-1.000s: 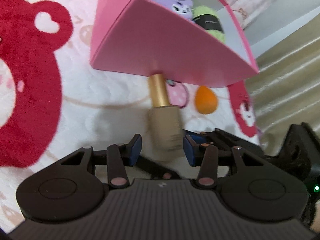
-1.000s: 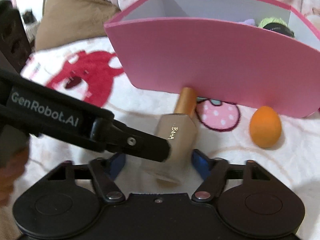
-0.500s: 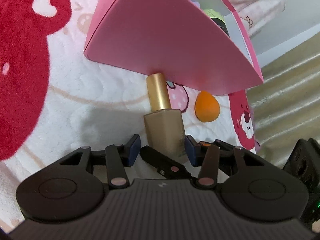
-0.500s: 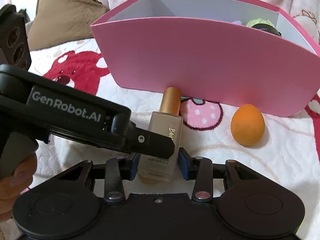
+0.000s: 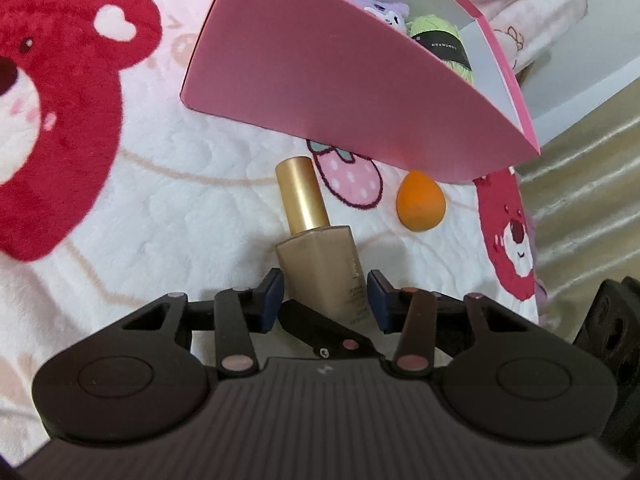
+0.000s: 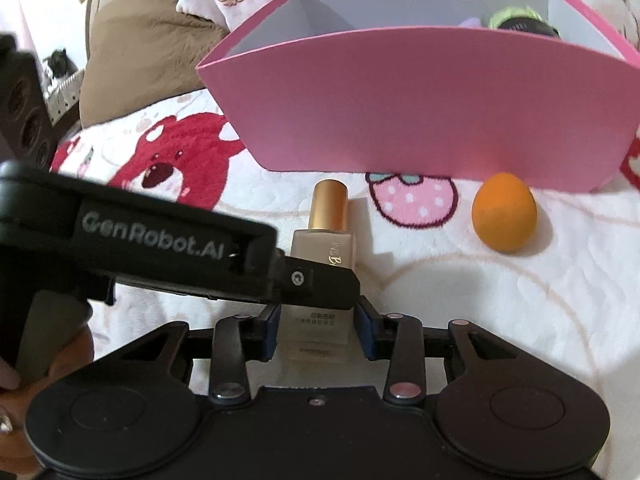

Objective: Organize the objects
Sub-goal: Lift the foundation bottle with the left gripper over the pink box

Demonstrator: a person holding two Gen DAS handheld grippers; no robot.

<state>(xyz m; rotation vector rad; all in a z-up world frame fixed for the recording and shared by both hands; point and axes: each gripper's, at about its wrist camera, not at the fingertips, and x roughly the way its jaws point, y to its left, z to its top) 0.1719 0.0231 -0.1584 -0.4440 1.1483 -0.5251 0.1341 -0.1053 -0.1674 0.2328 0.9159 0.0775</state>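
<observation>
A beige foundation bottle (image 5: 316,260) with a gold cap (image 6: 328,208) is in front of the pink box (image 5: 340,92). My left gripper (image 5: 324,292) is shut on its body. My right gripper (image 6: 318,332) is closing on the bottle's base, and its blue pads (image 6: 272,332) lie against both sides. The left gripper's black finger (image 6: 312,280) crosses in front of the bottle in the right wrist view. An orange egg-shaped sponge (image 6: 504,214) lies to the right, by the pink box (image 6: 420,100). Green yarn (image 5: 440,44) and a purple plush (image 5: 384,12) sit inside the box.
Everything rests on a white fluffy blanket (image 5: 180,220) printed with red bears and a pink strawberry (image 6: 416,204). A brown cushion (image 6: 140,52) lies at the back left. A person's hand (image 6: 60,380) holds the left gripper's handle. Beige fabric (image 5: 580,200) borders the blanket on the right.
The right jaws have narrowed from wide apart onto the bottle's base. The bottle, tilted and blurred before, is now steady, and its cap has come away from the box's lower edge.
</observation>
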